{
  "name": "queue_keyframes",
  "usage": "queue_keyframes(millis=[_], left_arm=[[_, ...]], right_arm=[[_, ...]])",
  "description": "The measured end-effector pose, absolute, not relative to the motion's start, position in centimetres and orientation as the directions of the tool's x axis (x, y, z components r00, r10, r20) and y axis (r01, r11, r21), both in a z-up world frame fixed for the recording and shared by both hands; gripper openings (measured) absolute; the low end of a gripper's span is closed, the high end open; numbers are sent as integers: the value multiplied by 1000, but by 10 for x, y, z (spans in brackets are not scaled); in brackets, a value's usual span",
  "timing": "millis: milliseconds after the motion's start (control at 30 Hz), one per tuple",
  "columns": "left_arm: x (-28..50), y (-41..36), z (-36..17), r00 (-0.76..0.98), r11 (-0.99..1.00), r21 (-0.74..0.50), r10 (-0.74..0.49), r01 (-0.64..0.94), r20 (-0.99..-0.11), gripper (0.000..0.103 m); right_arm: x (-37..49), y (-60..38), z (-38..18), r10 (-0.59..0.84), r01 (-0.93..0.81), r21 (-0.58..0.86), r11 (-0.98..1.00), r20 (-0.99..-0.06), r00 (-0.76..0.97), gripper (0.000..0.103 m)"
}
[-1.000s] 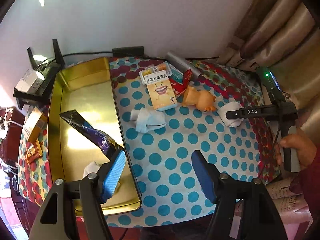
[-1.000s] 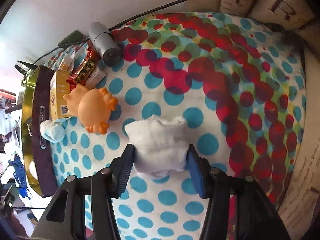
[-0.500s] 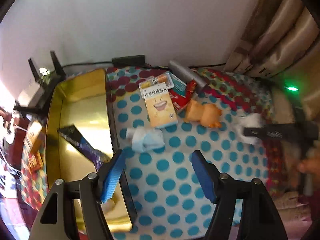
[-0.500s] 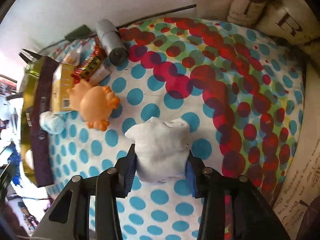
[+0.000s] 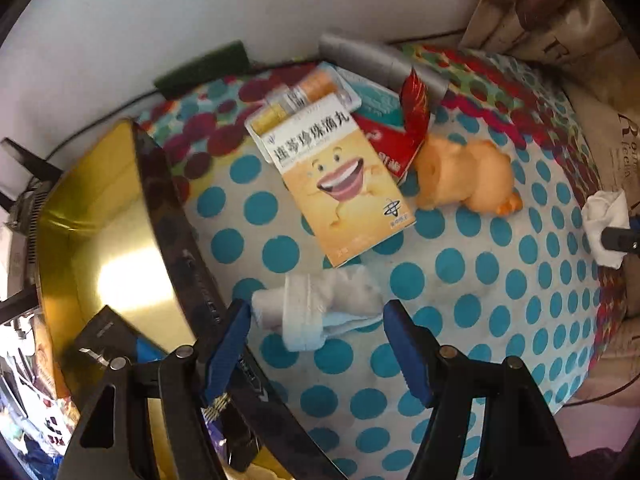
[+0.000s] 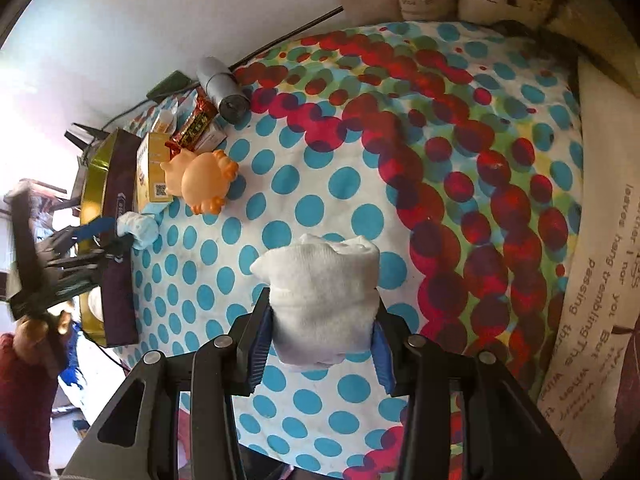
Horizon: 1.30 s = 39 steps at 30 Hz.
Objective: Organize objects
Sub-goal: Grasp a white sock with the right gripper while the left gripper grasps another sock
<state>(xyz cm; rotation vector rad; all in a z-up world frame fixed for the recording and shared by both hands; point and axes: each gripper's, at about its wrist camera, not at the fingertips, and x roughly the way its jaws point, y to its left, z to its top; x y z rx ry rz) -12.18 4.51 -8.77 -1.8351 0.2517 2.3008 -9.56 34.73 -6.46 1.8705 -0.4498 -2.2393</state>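
My right gripper is shut on a white rolled cloth and holds it over the polka-dot tablecloth; the cloth also shows at the right edge of the left wrist view. My left gripper is open, its pads either side of a crumpled light-blue face mask lying beside the gold tin tray. In the right wrist view the left gripper is at the mask. An orange rubber toy and a yellow medicine box lie behind the mask.
A red snack wrapper, a small ointment box and a grey tube lie at the back by the wall. A dark sachet lies in the tray. Printed fabric hangs at the table's right edge.
My left gripper moved forward and right from the tray's corner to straddle the face mask. My right gripper closed tighter on the white cloth and lifted it slightly.
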Motion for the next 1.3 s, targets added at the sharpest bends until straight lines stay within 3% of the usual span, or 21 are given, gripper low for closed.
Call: queue_keyframes(millis=[167, 267, 367, 400, 633, 800, 967, 1033, 1300], left_arm=[[-130, 48, -95, -224, -966, 35, 24, -256, -974, 75], [-129, 54, -101, -212, -965, 14, 43, -260, -976, 71], [-119, 60, -103, -236, -970, 11, 49, -244, -970, 44], [-117, 59, -103, -216, -971, -57, 108, -230, -970, 24], [-94, 44, -95, -266, -987, -123, 147, -106, -953, 23], [-78, 24, -44, -390, -981, -189, 190, -41, -901, 23], [-51, -5, -9, -449, -989, -134, 94, 59, -888, 24], [-39, -25, -10, -456, -990, -89, 29, 111, -889, 24], [-20, -69, -34, -388, -985, -32, -36, 168, -921, 28]], right_arm=[[-97, 344, -61, -357, -45, 372, -927, -914, -192, 42], [-97, 340, -58, -376, -39, 390, -920, -906, -193, 42], [-98, 337, -55, -385, -32, 399, -916, -901, -201, 42], [-98, 337, -54, -387, -31, 401, -916, -900, -203, 42], [-101, 339, -53, -393, -41, 409, -912, -896, -206, 43], [-101, 335, -51, -395, -29, 409, -912, -895, -205, 44], [-103, 310, -37, -417, 31, 419, -907, -887, -201, 44], [-106, 292, -28, -431, 71, 425, -902, -880, -202, 44], [-117, 202, 8, -492, 249, 445, -860, -852, -177, 44]])
